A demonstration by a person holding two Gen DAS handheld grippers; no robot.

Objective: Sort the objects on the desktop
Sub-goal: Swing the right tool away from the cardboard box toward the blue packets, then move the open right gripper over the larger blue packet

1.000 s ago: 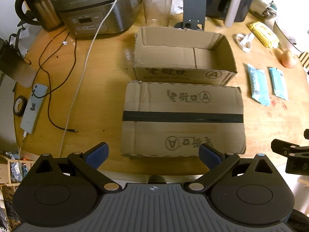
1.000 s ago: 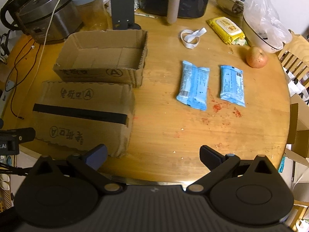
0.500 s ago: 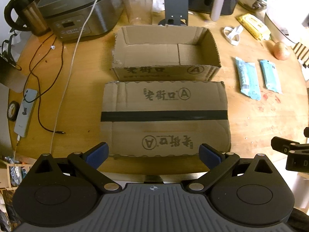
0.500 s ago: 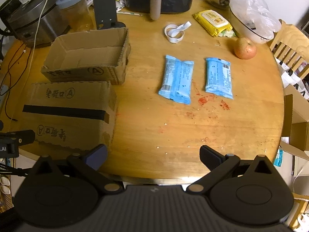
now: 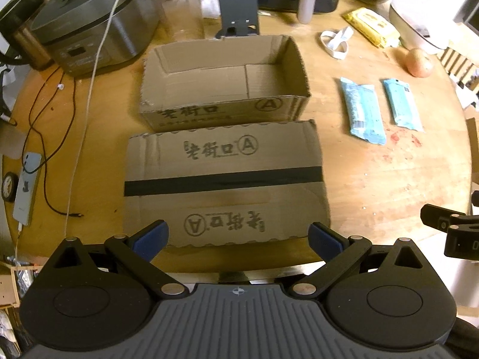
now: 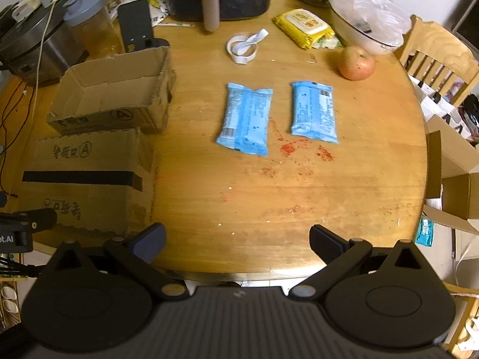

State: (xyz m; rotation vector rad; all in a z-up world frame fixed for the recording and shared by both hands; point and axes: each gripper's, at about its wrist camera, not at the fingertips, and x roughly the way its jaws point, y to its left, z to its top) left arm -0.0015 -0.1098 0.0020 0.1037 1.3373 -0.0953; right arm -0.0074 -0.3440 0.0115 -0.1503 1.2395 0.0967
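Cluttered round wooden table (image 6: 239, 197): my left gripper (image 5: 238, 236) and right gripper (image 6: 238, 239) hover spread and empty, sorting apparently unstarted, next reaching blue packets (image 6: 245, 118) for the open box (image 5: 224, 80).

Both views are being taken from just off the near edge of the round wooden table (image 5: 374, 179), raised above it and angled down and forward.

The left wrist view is being centred on the upturned cardboard box (image 5: 224, 179), close below the lens, with the open cardboard box (image 5: 223, 110) just behind it.

The right wrist view is being aimed further right — at the two blue packets (image 6: 245, 119), mid-distance.

Boxes, packets, the apple (image 6: 356, 62) and the back-row appliances are being shared by both — each view is also catching the other gripper at its edge.
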